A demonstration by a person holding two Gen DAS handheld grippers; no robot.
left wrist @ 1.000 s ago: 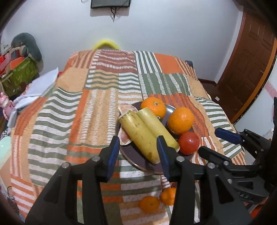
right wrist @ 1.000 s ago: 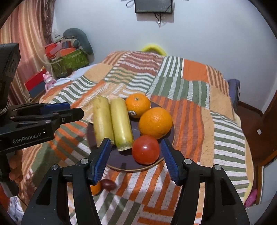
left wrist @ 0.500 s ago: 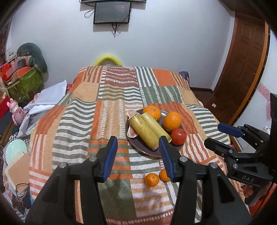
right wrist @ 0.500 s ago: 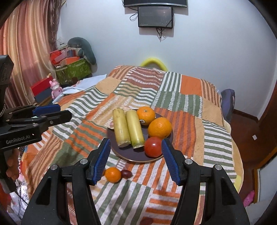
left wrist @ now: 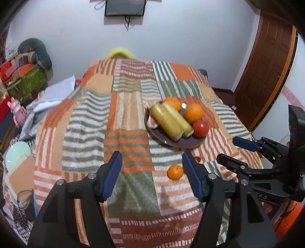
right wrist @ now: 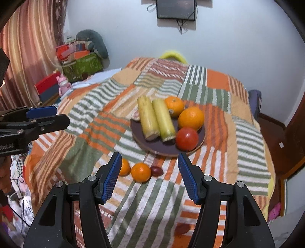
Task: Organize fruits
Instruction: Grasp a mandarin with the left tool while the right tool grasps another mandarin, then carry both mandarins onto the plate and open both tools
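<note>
A dark round plate (right wrist: 202, 137) (left wrist: 152, 131) sits on the striped bedspread. It holds two yellow corn cobs (right wrist: 156, 118) (left wrist: 169, 121), two oranges (right wrist: 191, 117) (left wrist: 193, 112) and a red tomato (right wrist: 186, 138) (left wrist: 200, 128). Off the plate, near the bed's front edge, lie two small oranges (right wrist: 140, 172) (left wrist: 175, 172) and a small dark red fruit (right wrist: 156, 170). Another dark red fruit (right wrist: 182, 229) lies closer to the edge. My left gripper (left wrist: 151, 169) (right wrist: 47, 116) is open and empty. My right gripper (right wrist: 149, 171) (left wrist: 234, 150) is open and empty, above the loose fruits.
The bed (left wrist: 91, 133) has a patchwork cover. Boxes, a green bag (right wrist: 82, 65) and a pink toy (right wrist: 63, 84) stand at the left. A wooden door (left wrist: 266, 76) is at the right. A screen (right wrist: 176, 8) hangs on the far wall.
Both grippers have pulled back and up from the plate. The plate looks smaller, and the loose oranges and bed's front edge have come into view.
</note>
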